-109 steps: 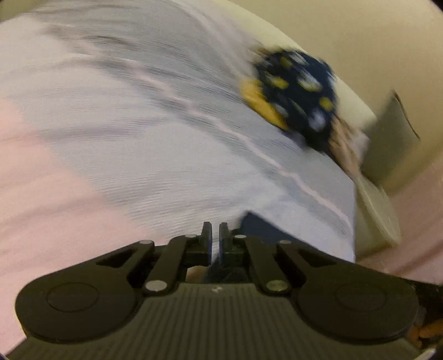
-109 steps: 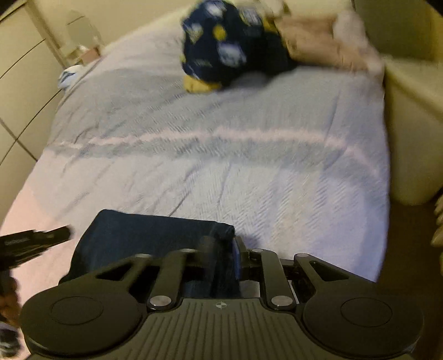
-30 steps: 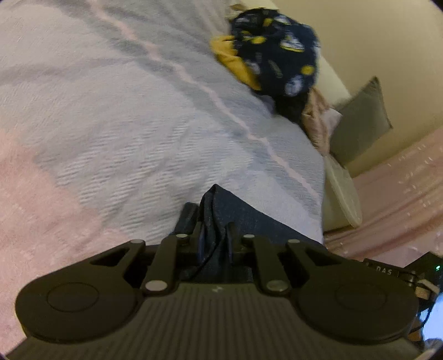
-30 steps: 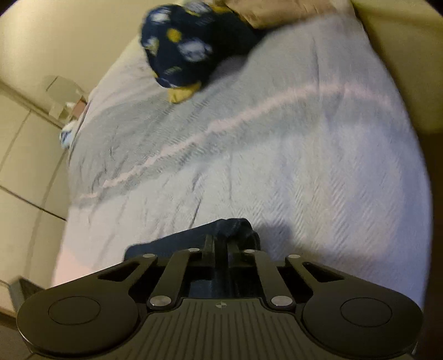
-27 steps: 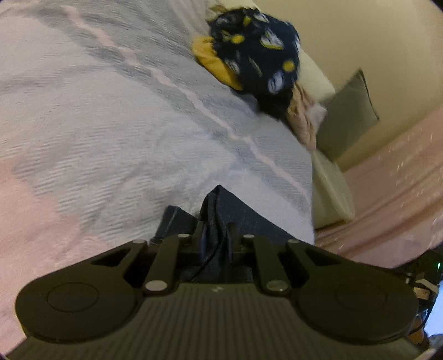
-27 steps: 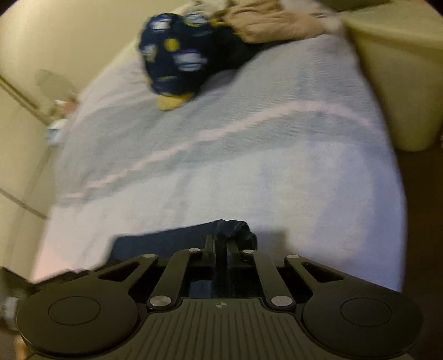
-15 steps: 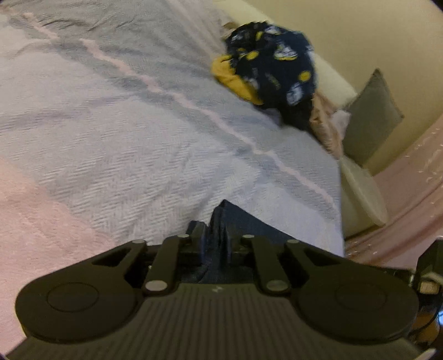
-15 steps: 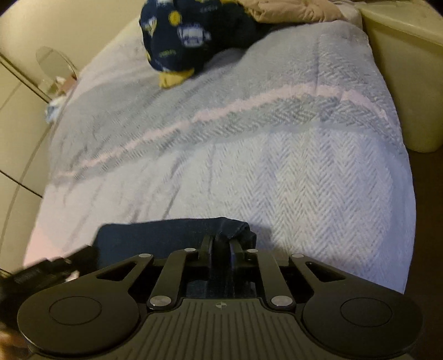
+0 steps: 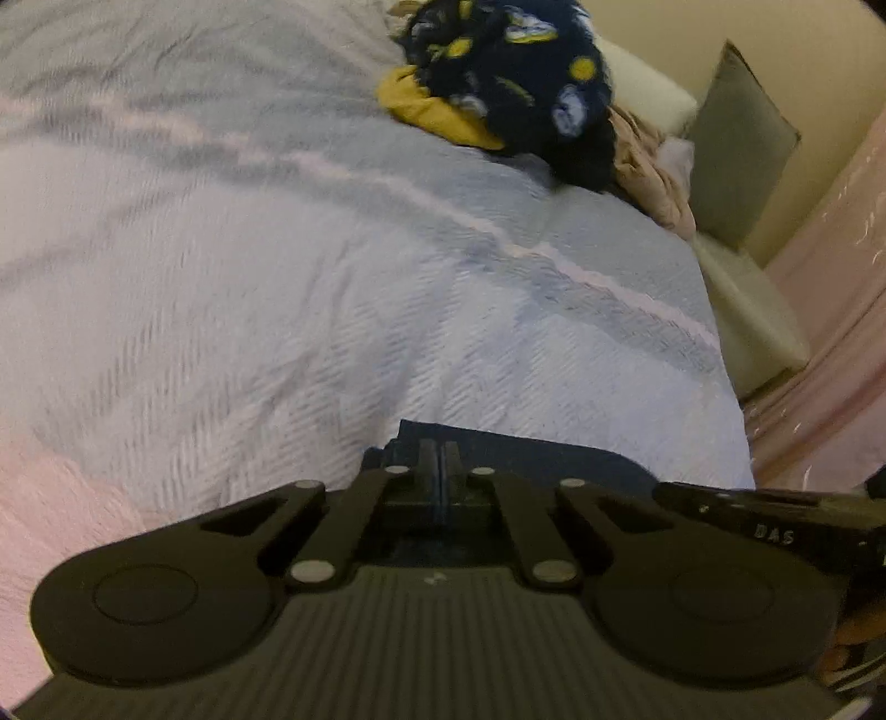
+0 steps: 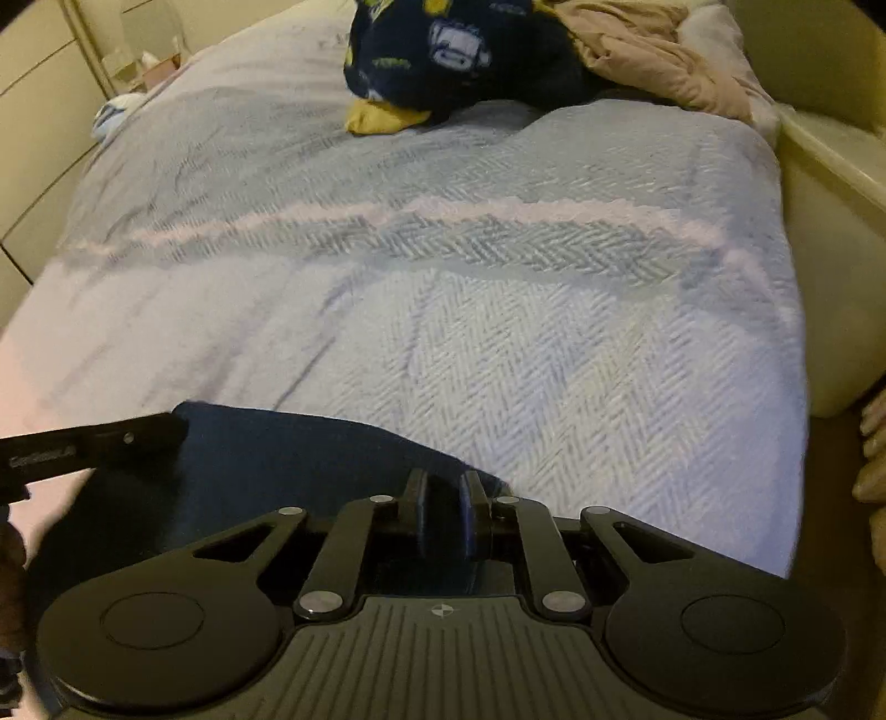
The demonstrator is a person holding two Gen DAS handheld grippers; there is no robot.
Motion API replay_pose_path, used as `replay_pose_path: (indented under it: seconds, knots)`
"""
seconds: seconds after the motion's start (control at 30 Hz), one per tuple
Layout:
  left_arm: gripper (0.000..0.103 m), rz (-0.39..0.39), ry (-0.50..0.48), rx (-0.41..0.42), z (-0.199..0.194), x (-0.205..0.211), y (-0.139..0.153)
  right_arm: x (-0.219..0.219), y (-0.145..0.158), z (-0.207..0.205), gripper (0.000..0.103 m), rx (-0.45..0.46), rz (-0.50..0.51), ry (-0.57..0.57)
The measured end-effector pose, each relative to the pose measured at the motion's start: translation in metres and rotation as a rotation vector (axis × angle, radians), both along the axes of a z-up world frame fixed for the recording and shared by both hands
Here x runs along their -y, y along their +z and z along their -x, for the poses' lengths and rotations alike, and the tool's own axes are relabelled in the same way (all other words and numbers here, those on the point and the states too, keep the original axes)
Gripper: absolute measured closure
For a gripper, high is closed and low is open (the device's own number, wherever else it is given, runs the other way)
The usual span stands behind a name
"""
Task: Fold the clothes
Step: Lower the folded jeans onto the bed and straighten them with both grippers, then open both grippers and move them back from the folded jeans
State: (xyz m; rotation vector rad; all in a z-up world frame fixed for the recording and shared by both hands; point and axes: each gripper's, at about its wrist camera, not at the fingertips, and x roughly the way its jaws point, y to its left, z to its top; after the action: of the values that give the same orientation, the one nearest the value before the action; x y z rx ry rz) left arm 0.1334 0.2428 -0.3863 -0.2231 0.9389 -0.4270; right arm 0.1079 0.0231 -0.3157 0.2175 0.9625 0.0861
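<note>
Jeans [image 10: 266, 459], dark blue and already folded into a flat packet, lie at the near edge of the bed, at 6 o'clock in both wrist views. The left gripper [image 9: 441, 459] has its jaws pressed together with no gap showing; whether any denim is pinched between them I cannot tell, though the fingers rest right over the packet's left end. The right gripper [image 10: 443, 498] has its jaws a small way apart, and the dark fold appears to fill the gap, so it looks clamped on the packet's right end; the blur leaves that uncertain. In the right view the left gripper's fingers enter at 9 o'clock, touching or just above the denim. Judging from the neat shape, this garment seems close to done, perhaps needing only a last fold or setting down. Beyond it the blanket [image 10: 498, 310] stretches bare, grey-blue herringbone with a pale stripe across the middle. At the far end, around 12 o'clock, a pile [image 10: 443, 50] of unfolded clothes waits: a navy printed piece, something yellow and a beige one. Most of the job therefore looks still ahead.
</note>
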Motion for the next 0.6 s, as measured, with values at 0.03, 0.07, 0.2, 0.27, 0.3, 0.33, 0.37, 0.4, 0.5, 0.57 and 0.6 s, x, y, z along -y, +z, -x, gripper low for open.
replay_pose_path:
  seconds: [0.03, 0.07, 0.2, 0.27, 0.3, 0.33, 0.37, 0.4, 0.5, 0.57, 0.6]
  knots:
    - [0.1, 0.013, 0.007, -0.003, -0.001, -0.003, -0.006, -0.003, -0.006, -0.001, 0.091, 0.009, 0.016, 0.011]
    - [0.1, 0.006, 0.001, -0.001, -0.002, -0.003, -0.006, -0.006, -0.011, -0.003, 0.091, 0.017, 0.031, 0.021]
    - [0.101, -0.055, -0.026, 0.039, 0.008, 0.0, 0.022, 0.008, 0.007, -0.003, 0.091, -0.002, -0.029, -0.023]
    - [0.101, -0.045, -0.01, 0.067, 0.023, -0.007, 0.044, 0.015, 0.028, 0.006, 0.091, 0.023, -0.045, -0.054]
    - [0.101, -0.033, 0.007, 0.08, 0.033, -0.013, 0.055, 0.014, 0.041, 0.017, 0.091, 0.057, -0.038, -0.036]
    - [0.101, -0.029, 0.029, 0.083, 0.046, -0.021, 0.064, 0.013, 0.054, 0.028, 0.091, 0.088, -0.032, -0.017]
    - [0.101, -0.03, 0.054, 0.078, 0.06, -0.029, 0.071, 0.01, 0.061, 0.04, 0.091, 0.087, -0.023, 0.005]
    - [0.101, -0.037, 0.074, 0.069, 0.073, -0.036, 0.075, 0.006, 0.068, 0.053, 0.091, 0.086, -0.014, 0.027]
    - [0.101, -0.1, 0.113, 0.02, 0.102, -0.045, 0.066, -0.01, 0.067, 0.088, 0.091, 0.056, 0.017, 0.083]
    - [0.101, -0.128, 0.144, -0.063, 0.106, -0.049, 0.043, -0.026, 0.045, 0.093, 0.091, -0.013, 0.051, 0.126]
    - [0.1, -0.128, 0.154, -0.088, 0.105, -0.05, 0.032, -0.031, 0.029, 0.091, 0.091, -0.061, 0.069, 0.131]
